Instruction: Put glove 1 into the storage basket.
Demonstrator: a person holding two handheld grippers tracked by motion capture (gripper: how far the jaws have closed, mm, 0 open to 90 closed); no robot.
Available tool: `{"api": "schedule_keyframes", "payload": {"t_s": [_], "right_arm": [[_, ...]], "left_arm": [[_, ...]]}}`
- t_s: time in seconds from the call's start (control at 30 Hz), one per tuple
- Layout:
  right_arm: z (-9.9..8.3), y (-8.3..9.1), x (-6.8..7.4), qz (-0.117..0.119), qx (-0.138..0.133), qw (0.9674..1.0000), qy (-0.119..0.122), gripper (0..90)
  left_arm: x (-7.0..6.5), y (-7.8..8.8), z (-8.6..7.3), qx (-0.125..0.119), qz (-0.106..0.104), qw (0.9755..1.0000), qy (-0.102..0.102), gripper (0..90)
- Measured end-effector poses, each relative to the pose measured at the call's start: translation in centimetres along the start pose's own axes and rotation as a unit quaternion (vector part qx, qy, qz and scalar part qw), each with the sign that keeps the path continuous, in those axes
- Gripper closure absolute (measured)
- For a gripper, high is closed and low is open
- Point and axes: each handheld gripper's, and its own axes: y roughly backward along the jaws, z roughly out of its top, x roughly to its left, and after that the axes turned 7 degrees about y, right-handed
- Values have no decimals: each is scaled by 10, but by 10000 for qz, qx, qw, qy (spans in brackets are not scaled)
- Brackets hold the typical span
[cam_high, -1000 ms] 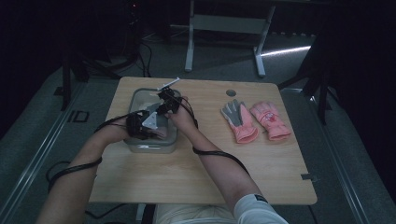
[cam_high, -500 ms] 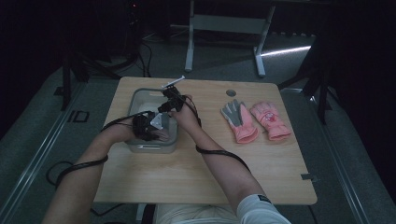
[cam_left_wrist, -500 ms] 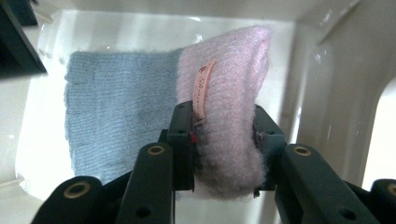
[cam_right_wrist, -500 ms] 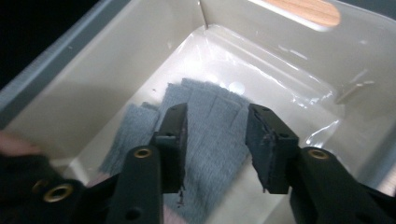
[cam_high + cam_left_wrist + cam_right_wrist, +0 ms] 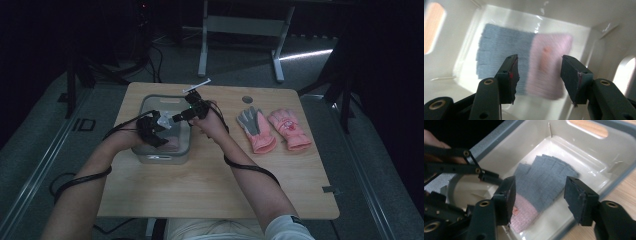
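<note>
Glove (image 5: 541, 183), grey with a pink cuff, lies flat on the bottom of the grey tub (image 5: 150, 102) at the left part of the bench (image 5: 210, 185). The left gripper (image 5: 537, 75) and the right gripper (image 5: 539, 200) both hang over the tub, fingers spread apart and gripping nothing. Two more gloves (image 5: 272, 130) lie side by side on the bench, well to the right. My guess is one glove is packed away and those two are left to do.
</note>
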Motion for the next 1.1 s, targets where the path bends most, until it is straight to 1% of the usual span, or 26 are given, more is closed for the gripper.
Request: {"api": "schedule_keyframes", "payload": {"t_s": [0.03,0.1,0.13,0.17,0.2,0.23,0.27,0.3,0.33,0.4,0.43,0.47,0.5,0.57,0.6,0.63,0.67,0.73,0.77,0.8,0.87,0.9,0.97,1.0,1.07,1.1], "right_arm": [[-1,4,0,2,-50,10000,31,393],[-7,14,1,-19,-225,9997,131,349],[-10,20,2,-21,-281,9995,153,334],[-13,24,2,5,-319,9994,146,306],[-17,30,3,56,-392,9990,215,279],[-17,30,3,56,-392,9990,215,279],[-28,46,3,175,-562,9979,281,222],[-32,51,3,192,-614,9974,323,206],[-36,56,3,170,-624,9971,403,206],[-44,64,3,82,-562,9965,610,172],[-49,68,2,46,-552,9963,663,174],[-53,72,1,27,-540,9963,675,175],[-59,77,-3,36,-531,9962,684,175],[-68,85,-9,-33,-515,9966,639,175],[-72,88,-12,-32,-522,9967,624,172],[-77,92,-15,-49,-506,9969,601,168],[-82,95,-19,-60,-483,9972,564,168],[-92,104,-25,68,-424,9981,434,167],[-97,107,-28,135,-418,9984,361,165],[-101,110,-30,152,-410,9985,325,166],[-112,117,-35,153,-454,9985,266,165],[-116,120,-37,138,-486,9984,240,165],[-125,127,-42,4,-536,9983,219,165],[-129,132,-45,-32,-537,9984,184,162],[-136,139,-50,-37,-651,9979,38,142],[-139,141,-51,-84,-705,9975,10,142]], "left_arm": [[-1,3,1,-59,81,9999,102,452],[-2,10,4,-326,101,9989,324,435],[-2,13,5,-373,120,9986,359,435],[-3,18,6,-507,67,9976,458,435],[-6,23,9,-675,14,9961,566,436],[-6,23,9,-675,14,9961,566,436],[-12,27,14,-760,-64,9953,601,436],[-16,29,17,-804,-117,9950,582,436],[-16,29,17,-804,-117,9950,582,436],[-27,30,28,-816,-156,9948,590,436],[-31,31,31,-868,-246,9941,608,436],[-34,31,34,-902,-255,9933,677,437],[-37,30,37,-917,-228,9932,686,443],[-44,29,41,-955,-306,9931,615,446],[-48,28,44,-929,-303,9937,553,447],[-52,26,48,-924,-336,9937,539,447],[-57,25,51,-914,-342,9942,461,447],[-69,22,60,-937,-420,9939,408,447],[-73,20,62,-922,-406,9943,353,446],[-78,18,66,-938,-396,9943,326,446],[-88,13,73,-923,-352,9945,356,438],[-92,10,77,-872,-322,9950,360,424],[-98,5,82,-892,-396,9943,439,380],[-101,2,84,-888,-359,9946,411,346],[-106,-3,86,-898,-375,9944,422,262],[-109,-5,87,-904,-383,9943,411,236]]}}
